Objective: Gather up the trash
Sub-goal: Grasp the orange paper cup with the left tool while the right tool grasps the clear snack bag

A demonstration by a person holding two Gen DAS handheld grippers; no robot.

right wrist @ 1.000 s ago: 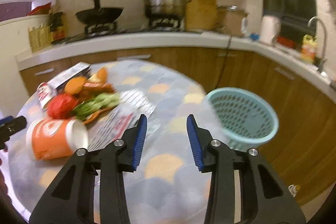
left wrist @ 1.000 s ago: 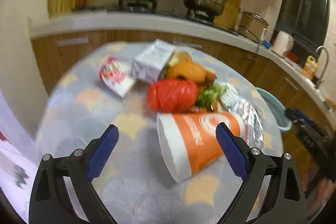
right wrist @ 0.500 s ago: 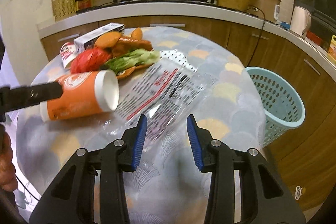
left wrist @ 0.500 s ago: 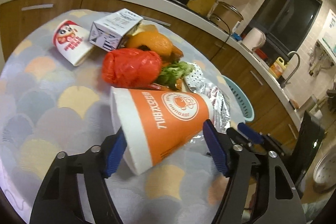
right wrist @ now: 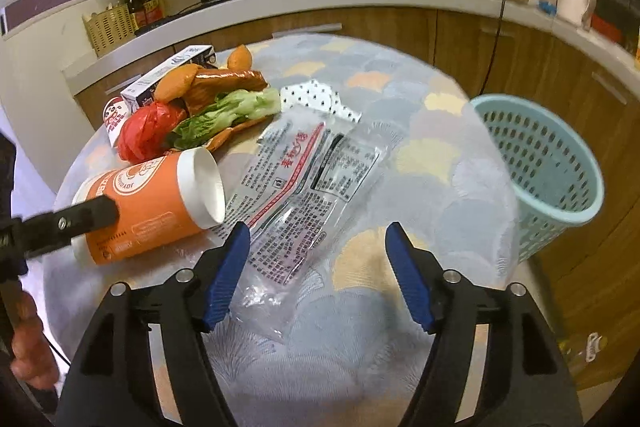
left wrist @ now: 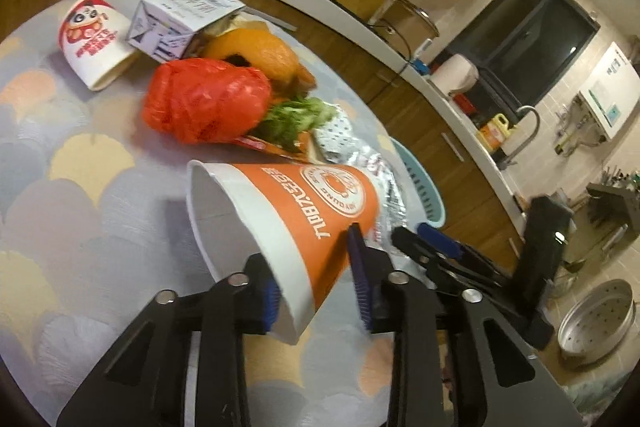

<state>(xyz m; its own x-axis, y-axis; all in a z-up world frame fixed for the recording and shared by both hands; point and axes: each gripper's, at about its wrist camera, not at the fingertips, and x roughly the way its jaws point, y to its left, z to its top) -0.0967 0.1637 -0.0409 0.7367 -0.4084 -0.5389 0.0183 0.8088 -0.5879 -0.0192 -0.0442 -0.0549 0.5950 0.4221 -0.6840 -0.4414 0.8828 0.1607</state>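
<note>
Orange cup (left wrist: 304,219) (lying sideways) sits pinched in the left gripper (left wrist: 316,291); right gripper (right wrist: 318,275) hovers spread above the wrapper (right wrist: 308,195).

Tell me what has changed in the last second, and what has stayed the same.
The left gripper moved forward and closed on the orange paper cup lying on its side; its fingers now clamp the cup's rim end. The right gripper came down over the clear printed plastic wrapper and opened wider. The cup, wrapper, red plastic bag and light blue basket kept their places.
</note>
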